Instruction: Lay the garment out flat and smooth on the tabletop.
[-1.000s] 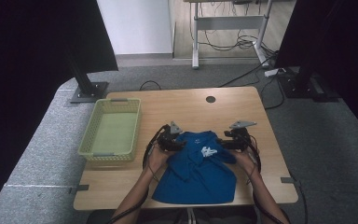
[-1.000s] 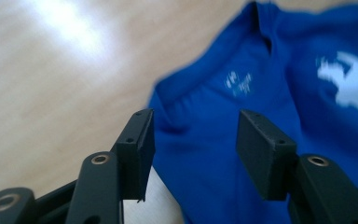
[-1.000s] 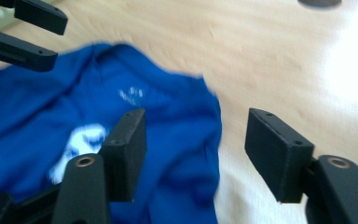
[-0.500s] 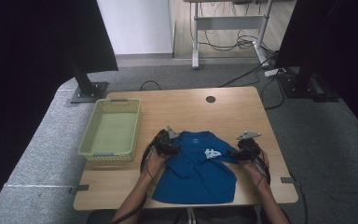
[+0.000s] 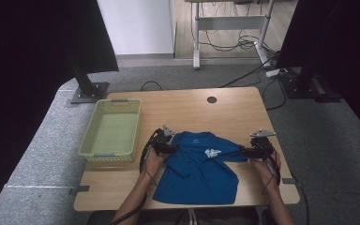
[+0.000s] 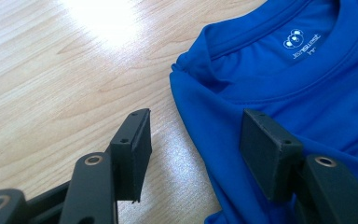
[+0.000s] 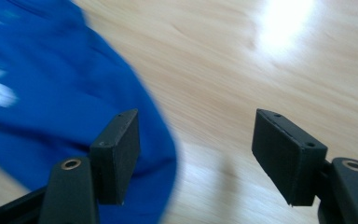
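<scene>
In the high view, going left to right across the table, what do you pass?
Green basket → left gripper → blue T-shirt → right gripper.

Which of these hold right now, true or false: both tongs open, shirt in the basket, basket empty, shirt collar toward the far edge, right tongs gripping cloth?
1. Both the left tongs and right tongs stand open. True.
2. The blue shirt lies in the green basket. False: it lies on the table.
3. The basket is empty. True.
4. The shirt's collar points to the far edge. True.
5. The right tongs grip cloth. False: nothing is clamped.
</scene>
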